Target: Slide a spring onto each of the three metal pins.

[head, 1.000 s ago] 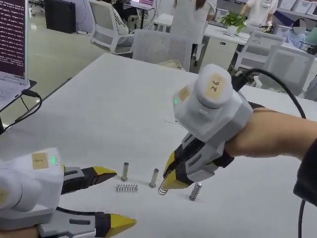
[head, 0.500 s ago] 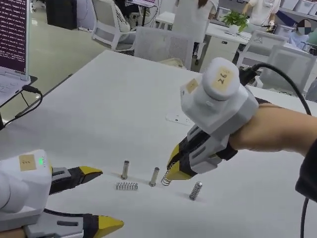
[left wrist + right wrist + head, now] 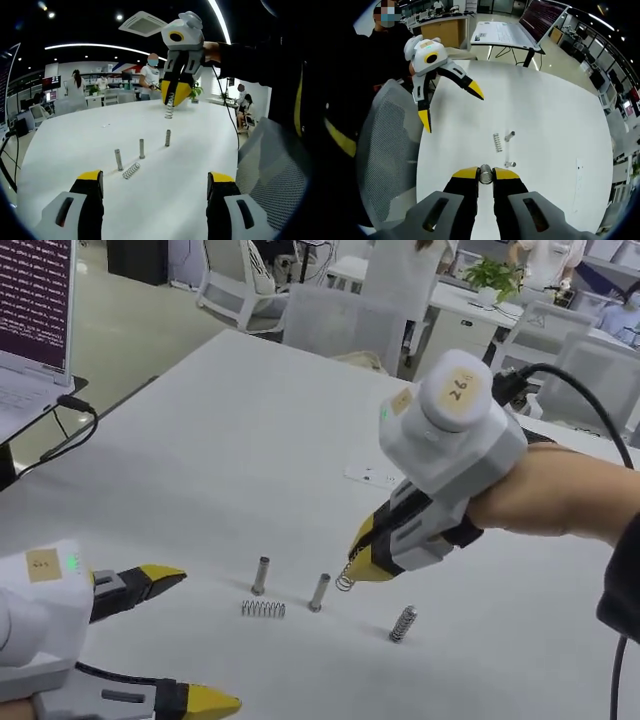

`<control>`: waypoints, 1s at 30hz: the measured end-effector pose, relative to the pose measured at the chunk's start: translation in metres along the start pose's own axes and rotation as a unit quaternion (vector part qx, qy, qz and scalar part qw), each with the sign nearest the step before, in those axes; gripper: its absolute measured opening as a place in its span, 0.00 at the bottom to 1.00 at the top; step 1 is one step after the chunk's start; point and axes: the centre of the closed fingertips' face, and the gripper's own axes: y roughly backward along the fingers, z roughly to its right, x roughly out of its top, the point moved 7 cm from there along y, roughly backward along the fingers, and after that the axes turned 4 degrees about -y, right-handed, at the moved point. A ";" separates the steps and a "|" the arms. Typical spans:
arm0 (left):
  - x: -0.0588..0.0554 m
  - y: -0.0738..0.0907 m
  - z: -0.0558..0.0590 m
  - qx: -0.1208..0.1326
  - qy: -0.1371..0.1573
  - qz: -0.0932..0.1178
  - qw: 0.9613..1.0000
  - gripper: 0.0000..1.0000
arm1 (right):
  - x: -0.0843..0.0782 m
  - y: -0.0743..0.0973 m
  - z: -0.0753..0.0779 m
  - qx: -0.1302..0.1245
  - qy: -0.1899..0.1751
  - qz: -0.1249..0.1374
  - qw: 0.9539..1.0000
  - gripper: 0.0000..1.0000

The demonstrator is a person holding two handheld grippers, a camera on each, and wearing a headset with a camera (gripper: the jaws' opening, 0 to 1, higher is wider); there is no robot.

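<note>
Table [image 3: 250,440]: I'm working over the near part of the white top, where three upright pins are standing in a row.

Right gripper [image 3: 368,562]: I'm holding it tilted down over the row, with the jaws pinching the held spring [image 3: 345,578] by its upper coils. This is the nearer gripper by far.

Left gripper [image 3: 200,638]: I'm keeping it low at the near-left edge, well apart from the pins, with the jaws spread wide and carrying nothing.

Right pin [image 3: 403,623]: it's already wearing a spring, so I'm counting one of three as done.

Middle pin [image 3: 320,592]: bare and upright, and I'm judging it to be the target.

Left pin [image 3: 261,575]: bare, waiting its turn.

Loose spring [image 3: 263,609]: it's lying flat on the table just in front of the left pin, its long axis running along the row.

Key relation: the held spring is hanging below the jaw tips, its axis close to vertical. It is sitting above the middle pin's top and a touch to its right, not touching. In the right gripper view the pin [image 3: 510,164] is showing end-on just beside the jaw tips, not under the spring [image 3: 485,174].

Next move, my guess: I'm going to need a small sideways shift to bring the coil's open end over the pin before lowering.
</note>
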 end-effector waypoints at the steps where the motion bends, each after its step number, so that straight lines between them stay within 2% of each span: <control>1: -0.001 0.000 0.000 -0.001 0.001 0.000 1.000 0.83 | 0.000 -0.001 0.001 0.000 -0.001 -0.001 1.000 0.08; 10: -0.007 0.001 -0.001 -0.001 0.009 0.000 1.000 0.90 | -0.001 -0.009 0.012 -0.005 -0.007 -0.010 1.000 0.07; 19: -0.012 0.001 -0.003 -0.001 0.013 -0.004 1.000 0.91 | -0.002 -0.019 0.026 -0.007 -0.016 -0.017 1.000 0.07; 30: -0.016 -0.001 -0.004 -0.002 0.012 -0.013 1.000 0.91 | -0.004 -0.042 0.044 -0.006 -0.025 -0.029 0.999 0.07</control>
